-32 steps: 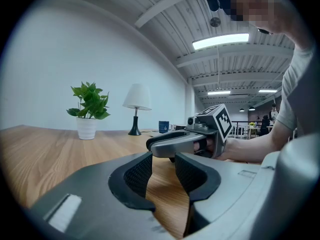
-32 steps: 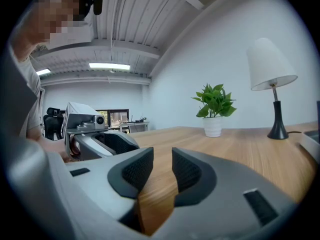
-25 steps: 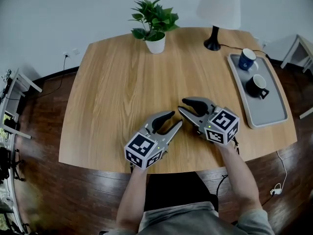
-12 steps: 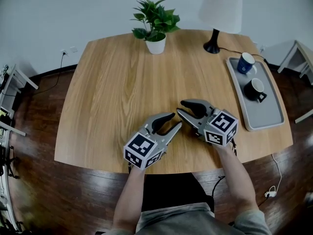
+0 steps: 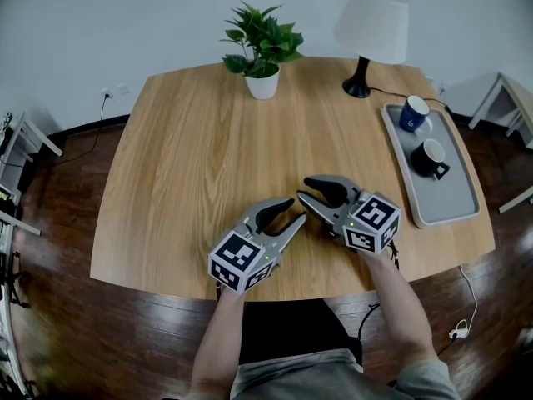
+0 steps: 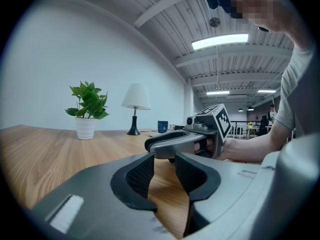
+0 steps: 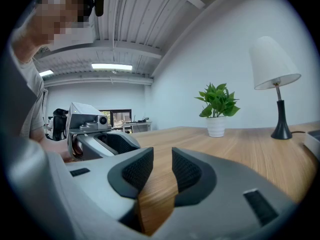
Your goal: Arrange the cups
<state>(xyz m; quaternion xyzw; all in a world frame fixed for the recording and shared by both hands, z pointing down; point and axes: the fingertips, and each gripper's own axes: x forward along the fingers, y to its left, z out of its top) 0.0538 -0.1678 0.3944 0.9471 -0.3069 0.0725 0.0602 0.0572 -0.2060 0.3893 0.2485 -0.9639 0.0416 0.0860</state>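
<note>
- Both cups wait on the grey tray (image 5: 454, 200), which lies along the right edge of the tabletop (image 5: 191, 157): the blue cup (image 5: 413, 113) at the tray's far end, the black cup (image 5: 430, 157) near its middle, handle turned toward the tray's near end.
- The left tongs (image 5: 296, 211) and right tongs (image 5: 301, 191) rest on the wood well to the left of the tray, tips almost meeting. Each pair stands a little apart, with only bare wood showing in the gap, so neither holds anything.
- No cup appears to have been picked up yet; the work looks to be at its very start.
- The likeliest trouble is at the tray. It sits close to the tabletop's edge, and a sideways knock from the tongs could shove it outward or tip a cup.
- The two cups stand near each other, so tongs closing on one could clip the other.
- The lamp (image 5: 372, 25), just beyond the tray's far end, trails a cord past that end; a wide reach for the blue cup might snag it.
- The potted plant (image 5: 262, 48), well away to the tray's far left, looks out of harm's way.
- The blue cup bears a small white mark, too small to read. The cubes show only black-and-white square patterns.
</note>
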